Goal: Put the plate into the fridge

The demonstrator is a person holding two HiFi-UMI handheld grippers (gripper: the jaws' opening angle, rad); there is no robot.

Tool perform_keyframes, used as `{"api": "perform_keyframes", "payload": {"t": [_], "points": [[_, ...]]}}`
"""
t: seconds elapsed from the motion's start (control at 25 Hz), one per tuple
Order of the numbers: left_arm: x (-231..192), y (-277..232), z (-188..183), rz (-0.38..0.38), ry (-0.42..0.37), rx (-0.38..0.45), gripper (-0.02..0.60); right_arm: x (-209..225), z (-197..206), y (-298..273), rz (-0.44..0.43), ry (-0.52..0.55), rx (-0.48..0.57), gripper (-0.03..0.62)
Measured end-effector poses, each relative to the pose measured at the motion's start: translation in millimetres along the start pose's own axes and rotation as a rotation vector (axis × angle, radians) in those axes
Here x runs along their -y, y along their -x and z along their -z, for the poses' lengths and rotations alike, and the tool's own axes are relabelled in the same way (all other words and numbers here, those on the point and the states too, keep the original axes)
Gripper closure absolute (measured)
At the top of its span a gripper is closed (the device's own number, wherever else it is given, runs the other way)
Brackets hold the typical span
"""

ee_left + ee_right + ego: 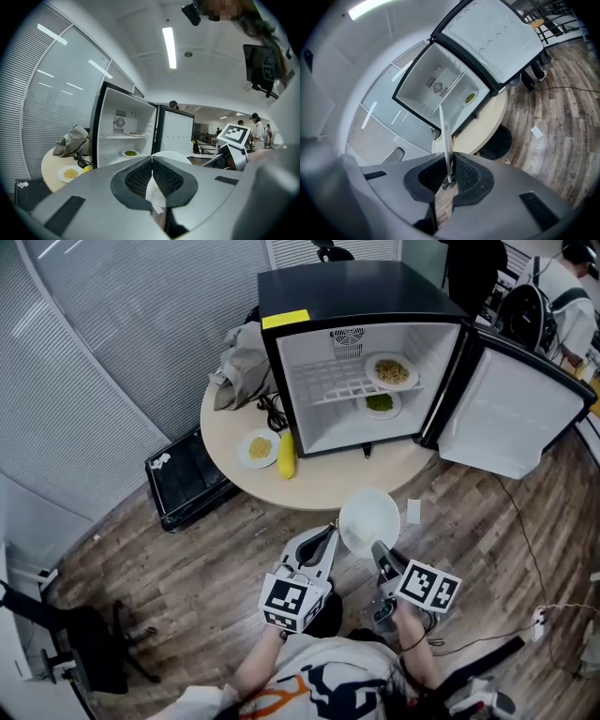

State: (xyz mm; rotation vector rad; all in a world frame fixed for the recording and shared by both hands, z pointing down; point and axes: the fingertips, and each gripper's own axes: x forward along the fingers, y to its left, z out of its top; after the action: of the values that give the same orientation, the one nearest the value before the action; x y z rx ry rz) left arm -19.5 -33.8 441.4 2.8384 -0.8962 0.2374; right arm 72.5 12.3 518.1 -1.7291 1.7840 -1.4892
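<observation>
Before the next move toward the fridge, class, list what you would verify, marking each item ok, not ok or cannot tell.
1. Right tool grips the empty white round plate: ok, jaws shut on its rim.
2. Left tool grips it too: ok, the rim sits between its closed pads.
3. Door of the black mini fridge is open: ok, swung wide.
4. Room on the white wire shelf: ok, its left part is bare; a plate of yellow food takes the right.
5. Room on the fridge floor: ok on the left; a plate of green food sits at the right.
</observation>
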Motion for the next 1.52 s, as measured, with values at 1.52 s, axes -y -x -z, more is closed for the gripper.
{"api": "perform_keyframes", "payload": {"t": [1.52], "points": [[-117.1,-78.9,-10.2,-0.001,0.044,-0.005,0.571,-5.5,-58.5,-107.3,0.06,-0.024,-0.026,0.559]]}}
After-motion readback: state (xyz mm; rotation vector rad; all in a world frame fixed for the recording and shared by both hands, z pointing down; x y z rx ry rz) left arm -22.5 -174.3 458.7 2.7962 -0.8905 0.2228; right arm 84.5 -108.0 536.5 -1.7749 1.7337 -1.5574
